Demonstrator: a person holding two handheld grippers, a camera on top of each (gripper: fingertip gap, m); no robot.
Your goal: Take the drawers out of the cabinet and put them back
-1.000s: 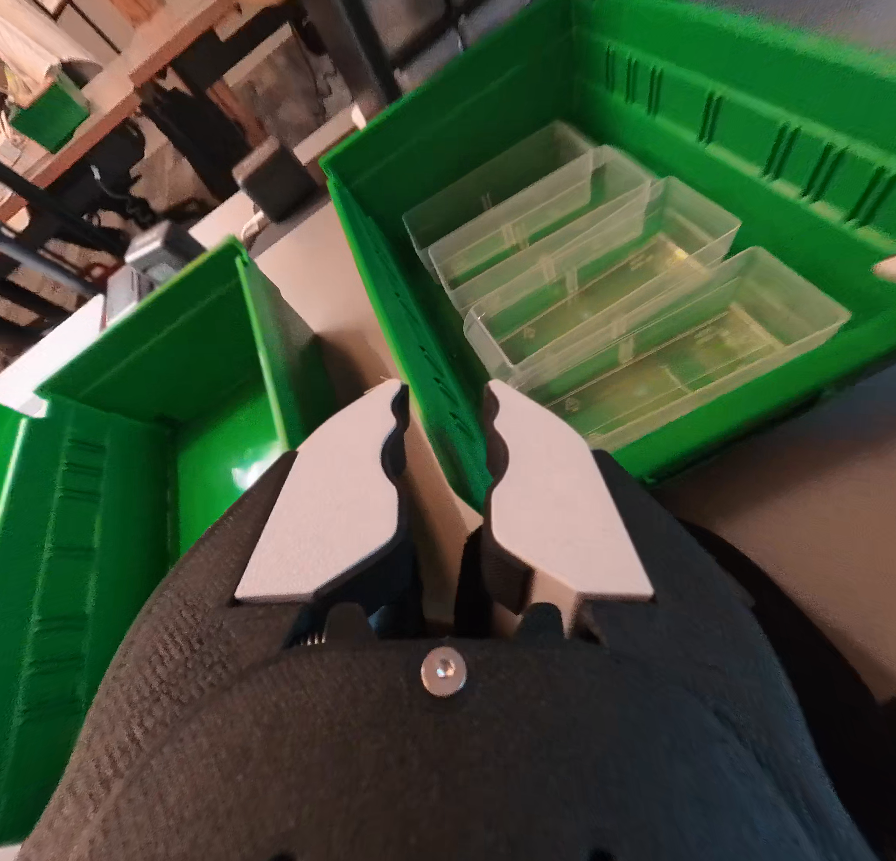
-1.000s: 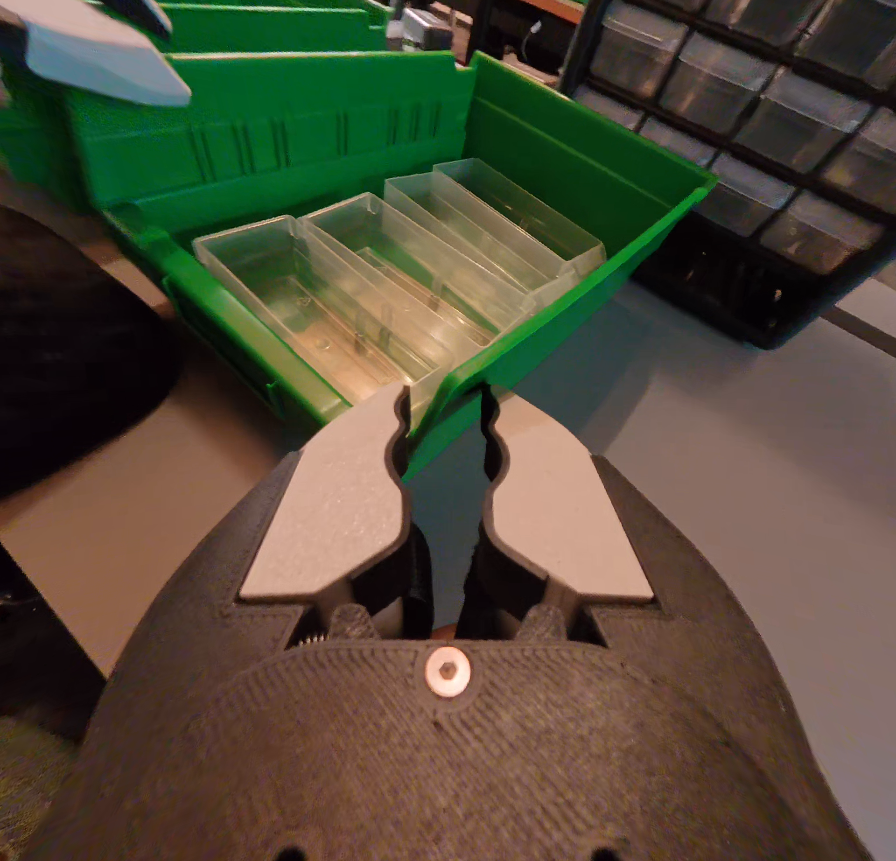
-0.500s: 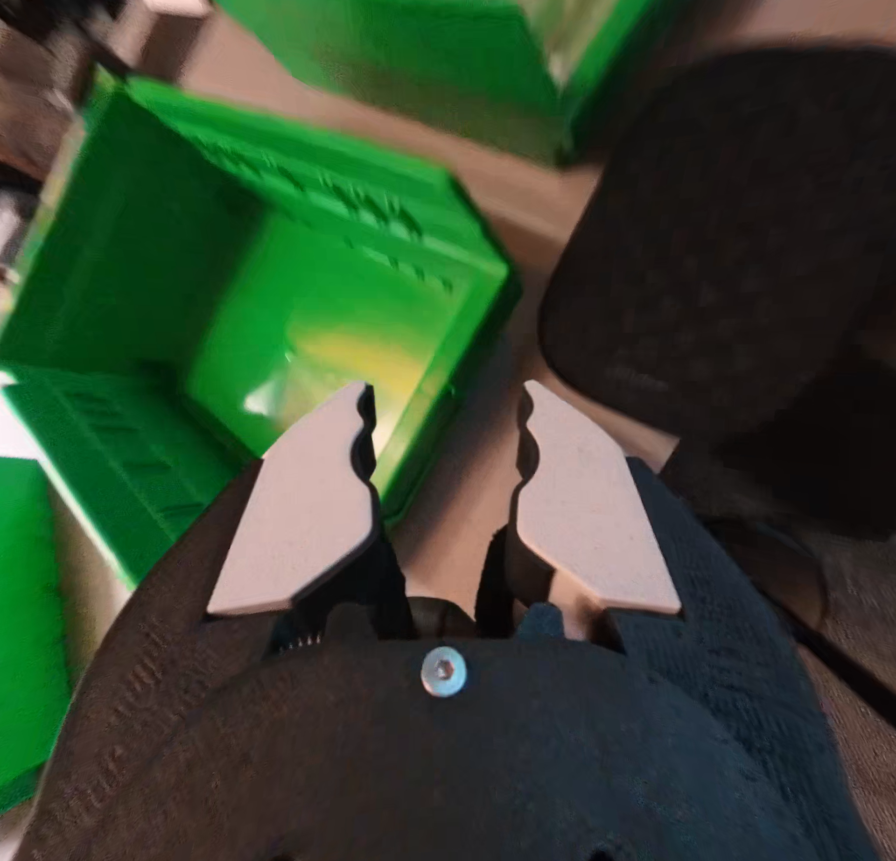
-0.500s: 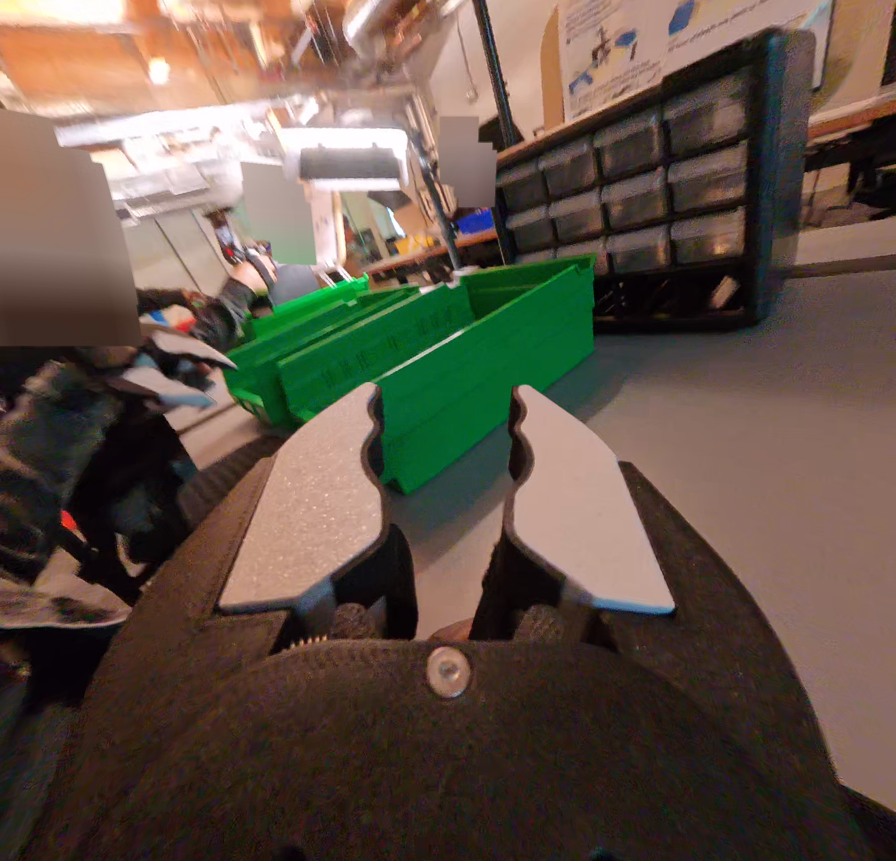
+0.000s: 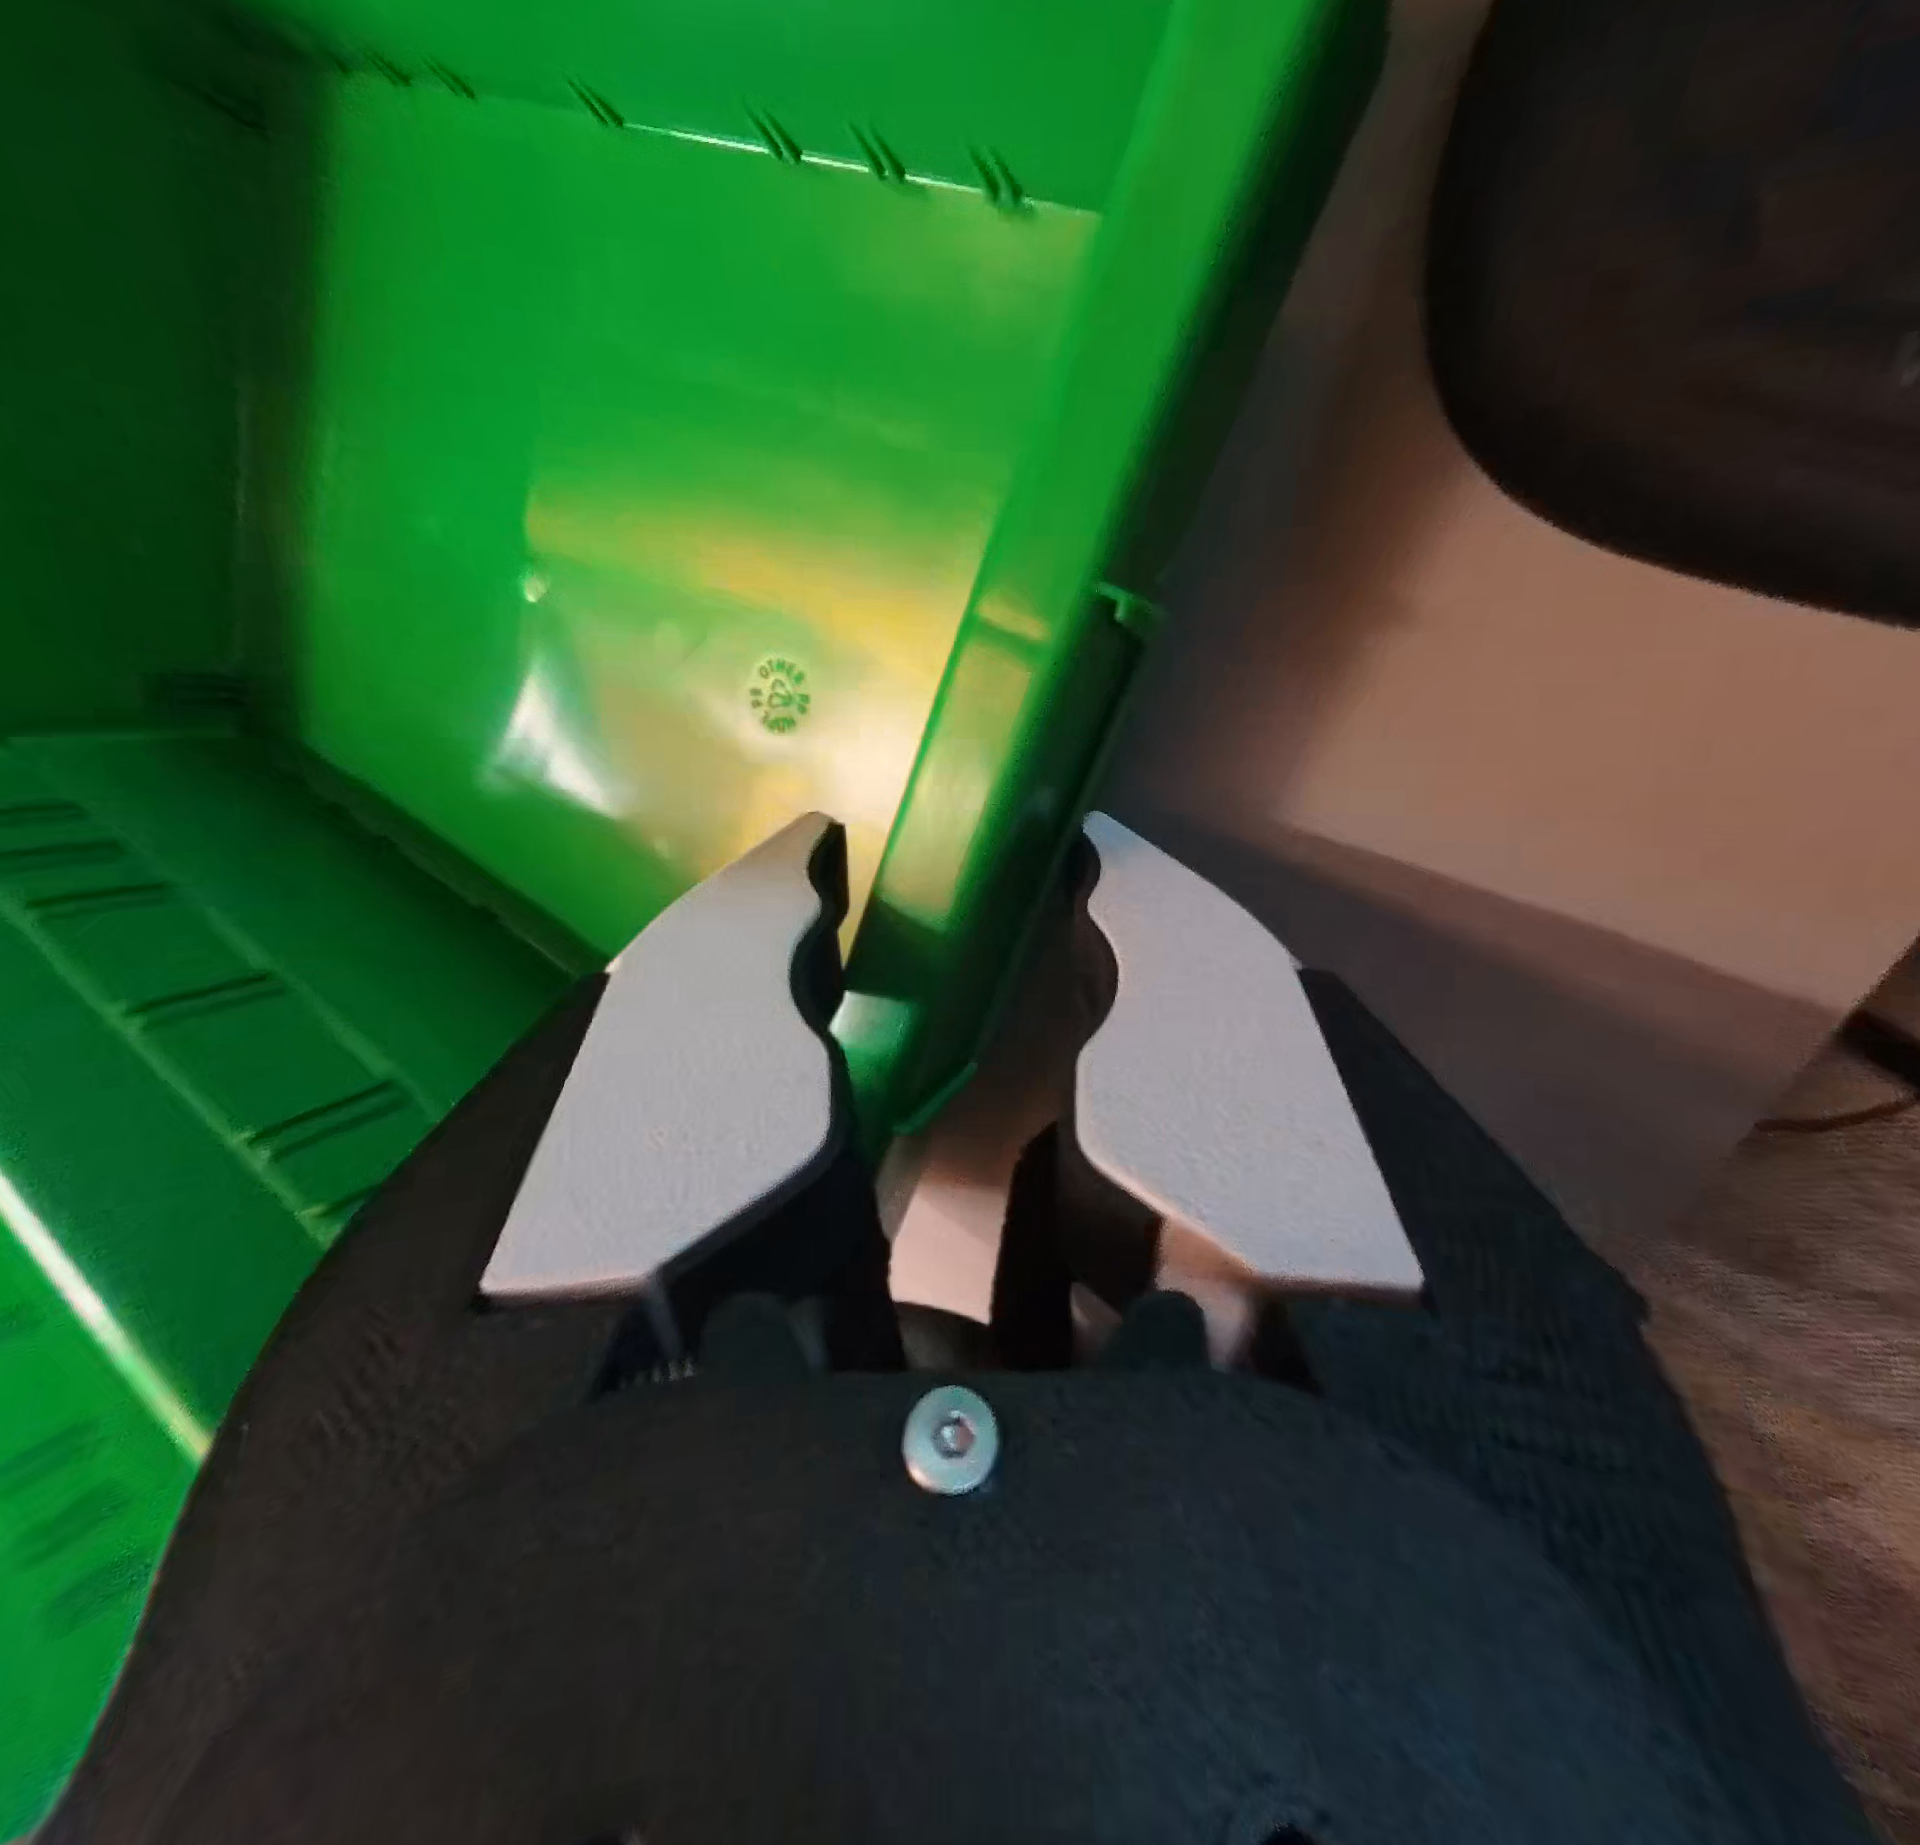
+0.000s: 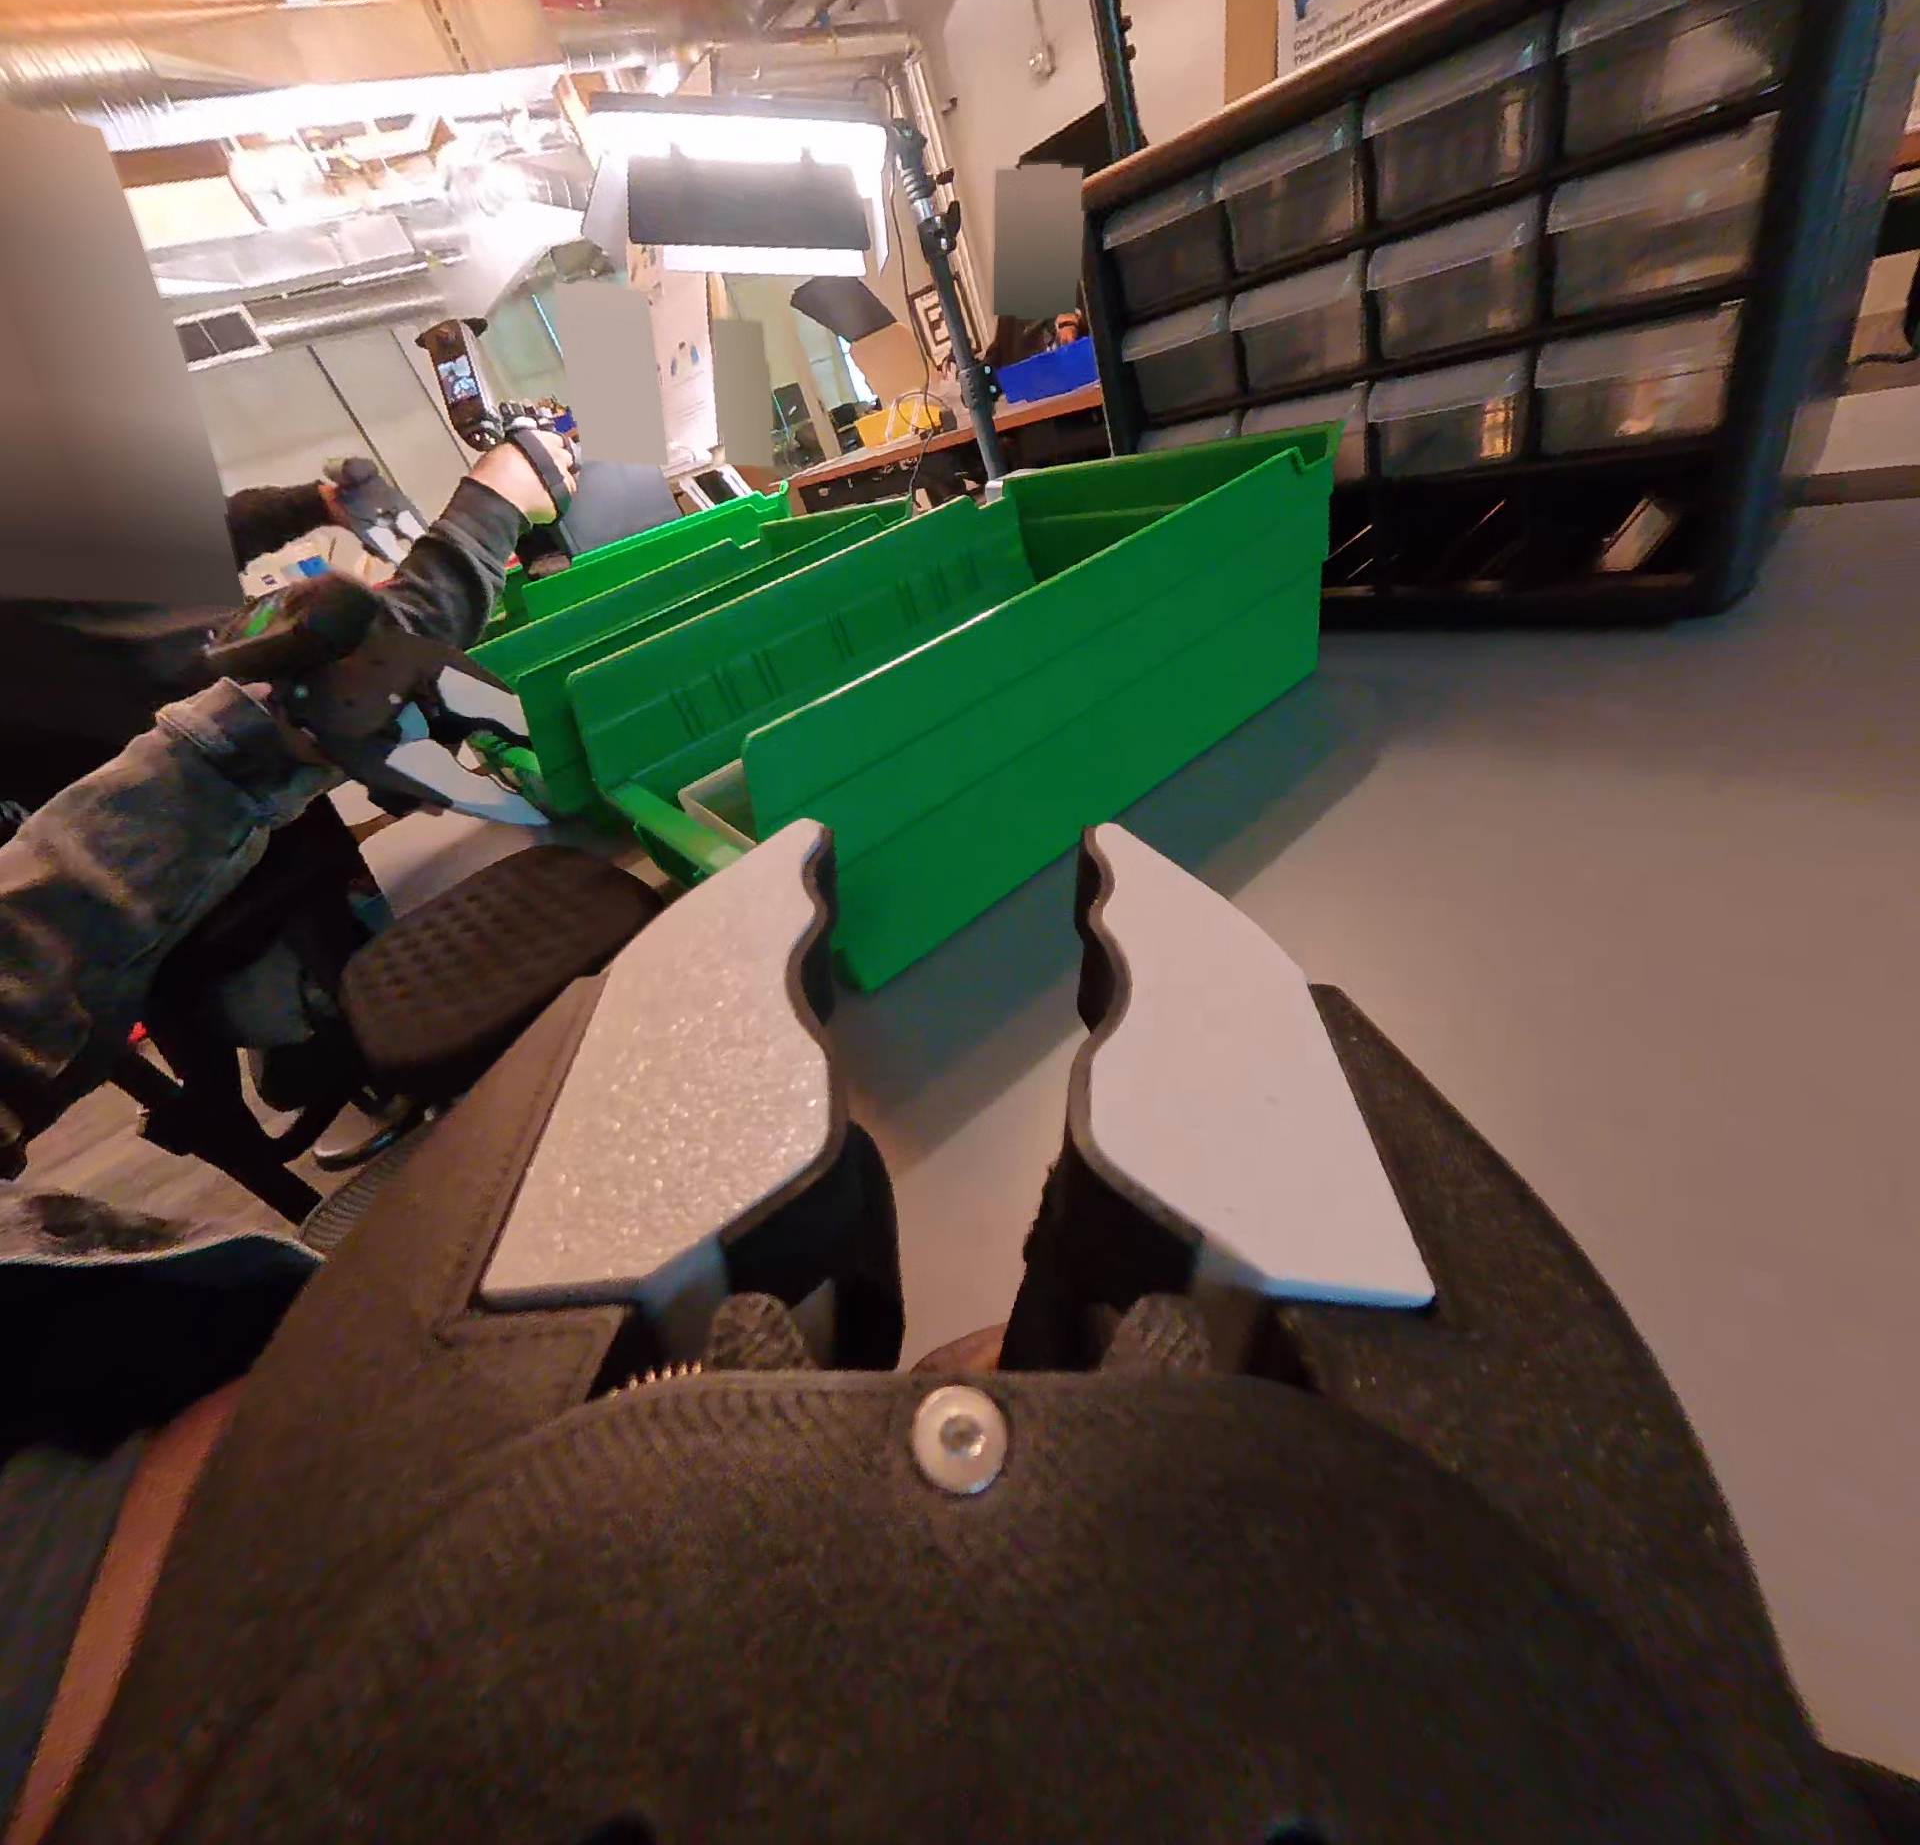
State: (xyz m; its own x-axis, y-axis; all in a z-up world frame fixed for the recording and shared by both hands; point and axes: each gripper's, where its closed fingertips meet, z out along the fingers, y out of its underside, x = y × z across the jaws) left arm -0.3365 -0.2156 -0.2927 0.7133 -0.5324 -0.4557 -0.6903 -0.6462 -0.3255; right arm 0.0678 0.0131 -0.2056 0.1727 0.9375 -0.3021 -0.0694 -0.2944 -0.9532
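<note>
My left gripper (image 5: 956,839) is open, and the right-hand wall (image 5: 1091,445) of an empty green bin (image 5: 623,393) stands between its jaws. The left finger (image 5: 727,1016) is close against the wall and the right finger is apart from it. My right gripper (image 6: 951,839) is open and empty, low over the grey table (image 6: 1558,860), pointing at the near corner of another green bin (image 6: 1039,735). A clear drawer (image 6: 717,798) shows at that bin's open end. The black cabinet (image 6: 1808,237) with clear drawers (image 6: 1455,278) stands at the back right; its bottom row (image 6: 1455,538) has empty slots.
More green bins (image 6: 675,600) line up to the left of the near one. The left gripper (image 6: 468,798) also shows at the far left, held by a denim sleeve. A black padded chair part (image 6: 488,943) sits at the table's edge. Another person stands behind with a raised gripper.
My left gripper swung away from the bin of clear drawers, opened, and closed in on the empty bin's wall. My right gripper opened, tilted up and dropped low over the table.
</note>
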